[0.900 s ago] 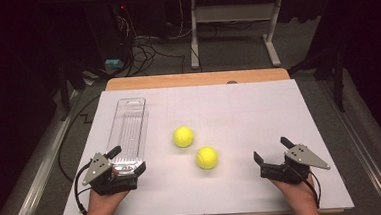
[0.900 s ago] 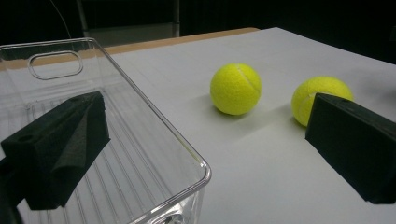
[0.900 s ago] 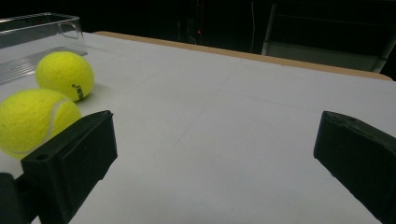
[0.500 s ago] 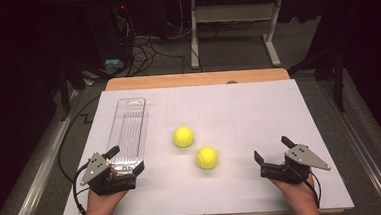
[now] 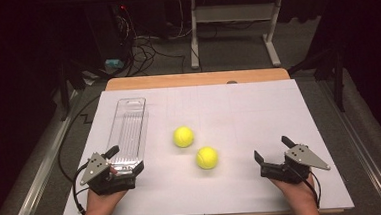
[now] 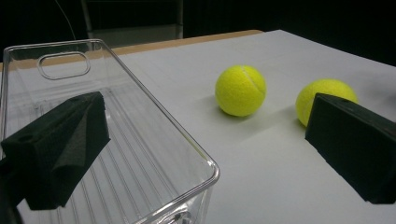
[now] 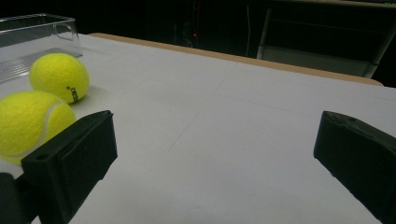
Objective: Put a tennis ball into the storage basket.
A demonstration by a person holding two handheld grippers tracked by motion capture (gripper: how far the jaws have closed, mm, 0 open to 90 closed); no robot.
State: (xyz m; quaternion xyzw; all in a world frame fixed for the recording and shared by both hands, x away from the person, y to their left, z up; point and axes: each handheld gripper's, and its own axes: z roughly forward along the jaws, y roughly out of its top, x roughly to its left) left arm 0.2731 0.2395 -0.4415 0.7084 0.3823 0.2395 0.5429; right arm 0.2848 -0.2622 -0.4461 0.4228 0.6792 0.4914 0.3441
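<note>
A long clear plastic tray point(image 5: 129, 134) with a ribbed floor and a handle slot at its far end is seen left of centre in the high view, lying lengthwise on the white tabletop point(image 5: 259, 113). Two yellow tennis balls are placed near the middle of the frame: the farther ball point(image 5: 184, 136) just right of the tray, the nearer ball point(image 5: 207, 157) lower and to its right, the two close together but apart.

The left gripper point(image 5: 127, 159) is held at the lower left of the frame, at the tray's near end, with its jaws spread wide. In the left gripper view, one jaw is seen over the tray point(image 6: 116, 140) and the other outside it, in front of the nearer ball point(image 6: 326, 95); nothing is gripped.

The right gripper point(image 5: 271, 149) is held at the lower right, its jaws likewise spread and empty. In the right gripper view, both balls are seen at the left edge, by the left-hand jaw, the nearer ball point(image 7: 30, 123) partly hidden behind it.
</note>
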